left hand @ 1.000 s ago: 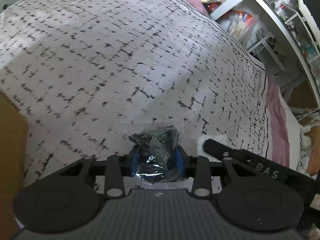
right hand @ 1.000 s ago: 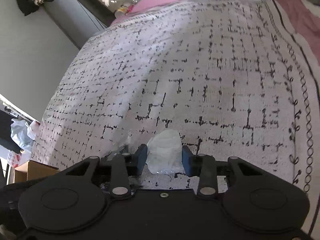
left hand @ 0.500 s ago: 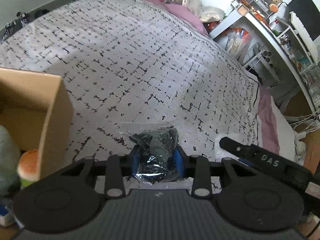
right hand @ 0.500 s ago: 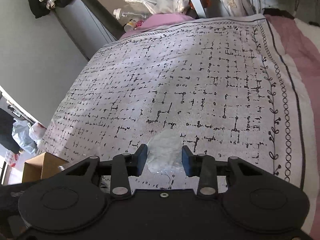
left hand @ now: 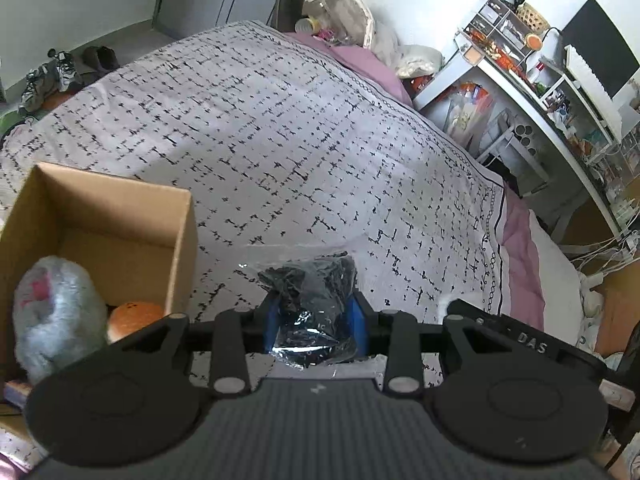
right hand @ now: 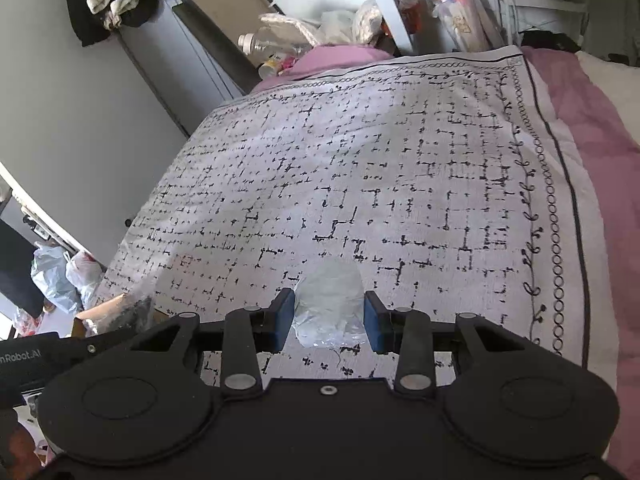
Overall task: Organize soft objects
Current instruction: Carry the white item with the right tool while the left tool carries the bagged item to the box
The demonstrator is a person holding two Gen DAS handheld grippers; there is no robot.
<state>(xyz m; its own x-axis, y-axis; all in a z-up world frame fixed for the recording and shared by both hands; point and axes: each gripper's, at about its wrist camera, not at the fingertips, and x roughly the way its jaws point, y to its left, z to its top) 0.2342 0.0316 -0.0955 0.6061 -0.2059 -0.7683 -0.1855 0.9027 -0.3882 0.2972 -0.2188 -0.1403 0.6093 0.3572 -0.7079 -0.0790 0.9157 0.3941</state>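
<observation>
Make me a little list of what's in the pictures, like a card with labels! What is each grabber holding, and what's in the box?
left gripper: shut on a dark bundle in clear plastic
right gripper: shut on a pale bundle in clear plastic
surface below: bed cover, white with black marks
box: open cardboard box, to the left in the left wrist view
inside box: grey plush toy, orange round toy
beside bed: cluttered white desk

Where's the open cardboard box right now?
In the left wrist view, the open cardboard box sits at the left on the patterned bedspread, beside the bagged dark item.
</observation>
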